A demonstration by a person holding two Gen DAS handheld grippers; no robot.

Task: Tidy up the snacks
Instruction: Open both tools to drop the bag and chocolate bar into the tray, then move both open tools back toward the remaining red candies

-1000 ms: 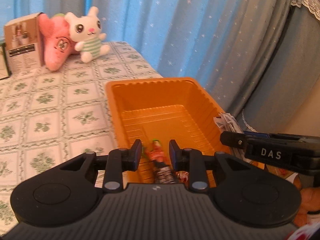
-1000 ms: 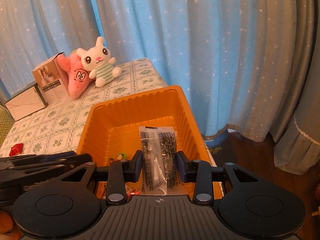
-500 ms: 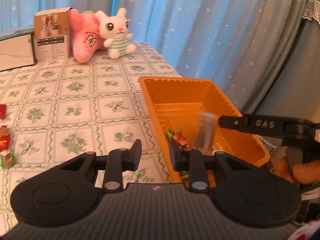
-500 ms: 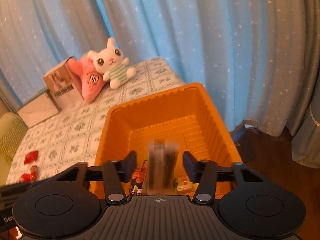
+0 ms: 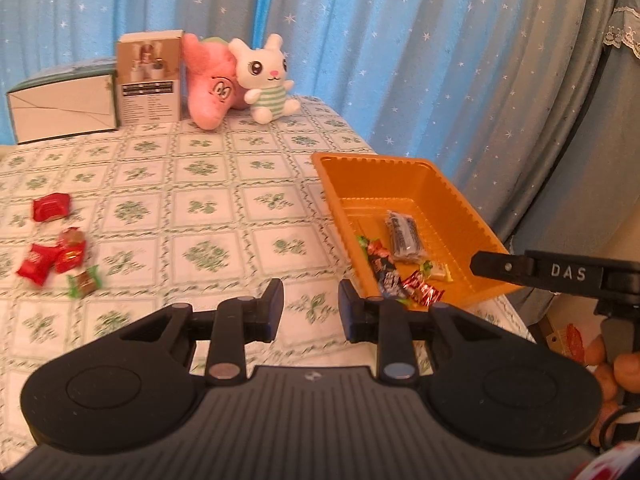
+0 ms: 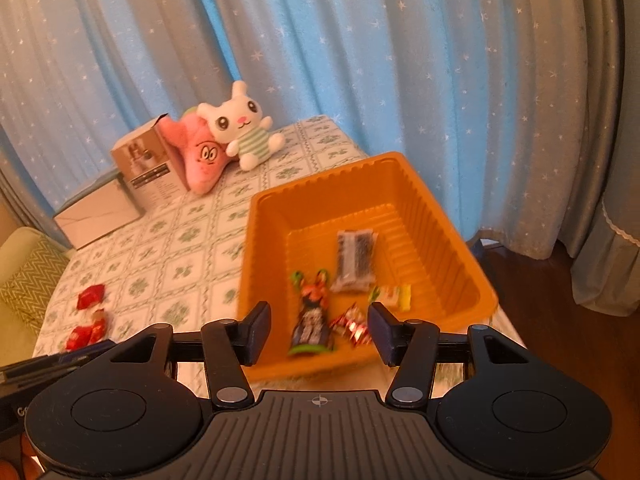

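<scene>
An orange tray (image 5: 400,162) (image 6: 320,178) stands at the table's right edge. In it lie a dark cookie packet (image 5: 404,236) (image 6: 355,256) and several small wrapped candies (image 5: 416,290) (image 6: 312,312). My right gripper (image 6: 320,332) hovers open over the tray's near wall with nothing between its fingers; in the left wrist view one of its fingers (image 5: 504,268) reaches in from the right. My left gripper (image 5: 311,310) hangs over the tablecloth to the left of the tray, with a narrow empty gap between its fingers. Several red wrapped candies (image 5: 52,256) (image 6: 90,320) lie on the cloth at the far left.
A white plush bunny (image 5: 266,80) (image 6: 240,128), a pink plush (image 5: 210,88) and two boxes (image 5: 148,80) stand at the table's back. Blue starred curtains hang behind. The table ends just right of the tray, with dark floor (image 6: 540,300) beyond.
My right gripper opened and the dark packet fell into the tray, where it now lies. My left gripper swung left from over the tray to over the cloth. Both drew back.
</scene>
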